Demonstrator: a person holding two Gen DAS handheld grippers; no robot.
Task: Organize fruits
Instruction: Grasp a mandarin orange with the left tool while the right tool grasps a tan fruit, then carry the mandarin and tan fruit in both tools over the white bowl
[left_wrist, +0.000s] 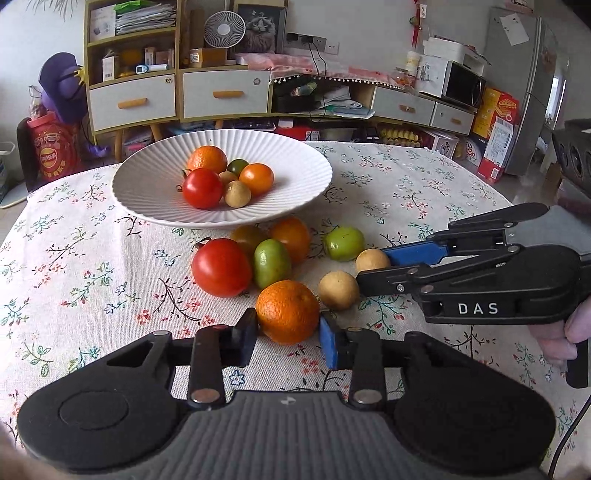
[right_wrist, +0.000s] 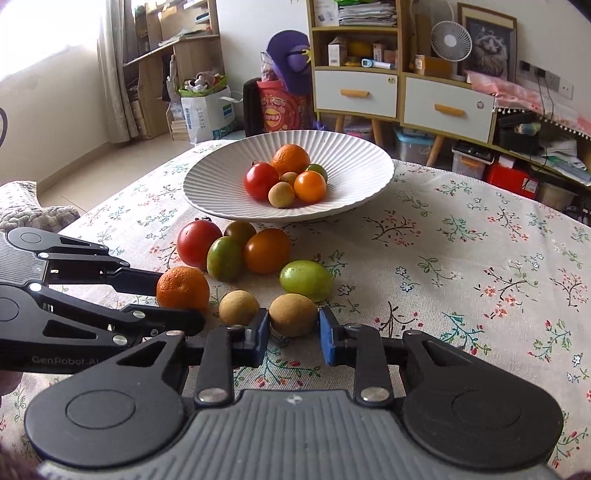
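Note:
A tangerine rests on the flowered tablecloth, and my left gripper is shut on it, one pad against each side. From the right wrist view the same grip shows at the left: left gripper, tangerine. My right gripper is shut on a small tan round fruit, which sits on the cloth. It reaches in from the right as the right gripper around that tan fruit. A second tan fruit lies free between the two grips.
A white ribbed bowl behind the loose pile holds several fruits. On the cloth lie a red tomato, an orange tomato and two green fruits, close to both grippers. Shelves and drawers stand beyond the table.

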